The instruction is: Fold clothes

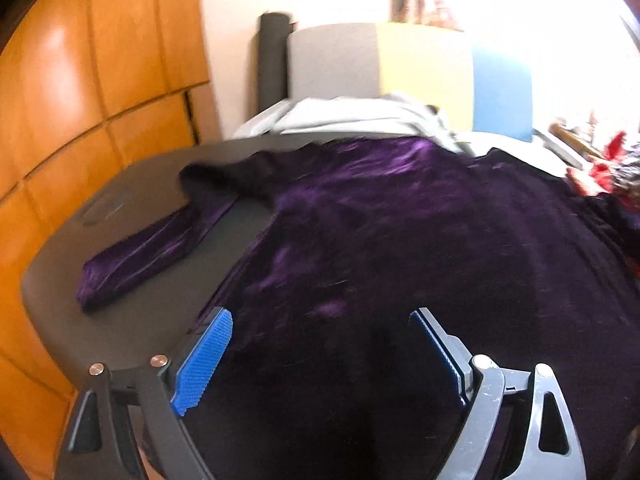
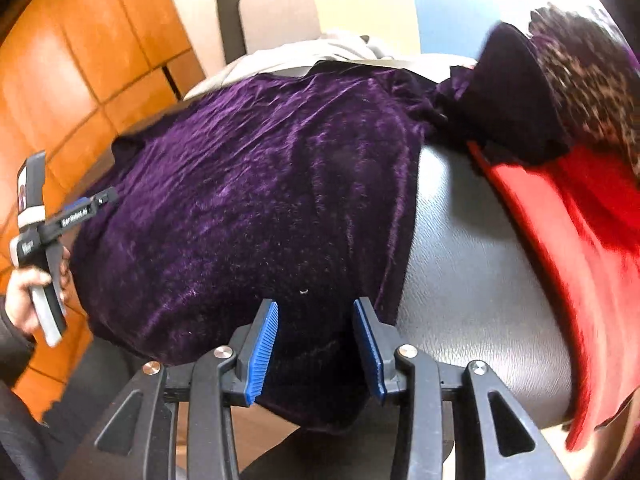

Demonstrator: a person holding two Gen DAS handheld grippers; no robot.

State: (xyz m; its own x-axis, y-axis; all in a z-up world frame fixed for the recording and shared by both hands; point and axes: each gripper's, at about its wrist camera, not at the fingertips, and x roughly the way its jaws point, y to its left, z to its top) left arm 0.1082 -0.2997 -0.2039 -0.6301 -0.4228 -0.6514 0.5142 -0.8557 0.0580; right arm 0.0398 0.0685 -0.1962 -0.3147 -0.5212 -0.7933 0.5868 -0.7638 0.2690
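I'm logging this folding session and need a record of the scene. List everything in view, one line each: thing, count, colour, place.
velvet garment: one, deep purple, spread flat over the table, one sleeve lying out to the left.
table: one, dark grey, under the garment.
red cloth: one, red, along the table's right side.
leopard-print cloth: one, brown and black, far right, above the red cloth.
pale cloth: one, whitish, beyond the table's far edge.
wooden panels: orange-brown, on the left.
left tongs: one, blue pads, open above the garment.
right tongs: one, blue pads, open at the garment's near edge.
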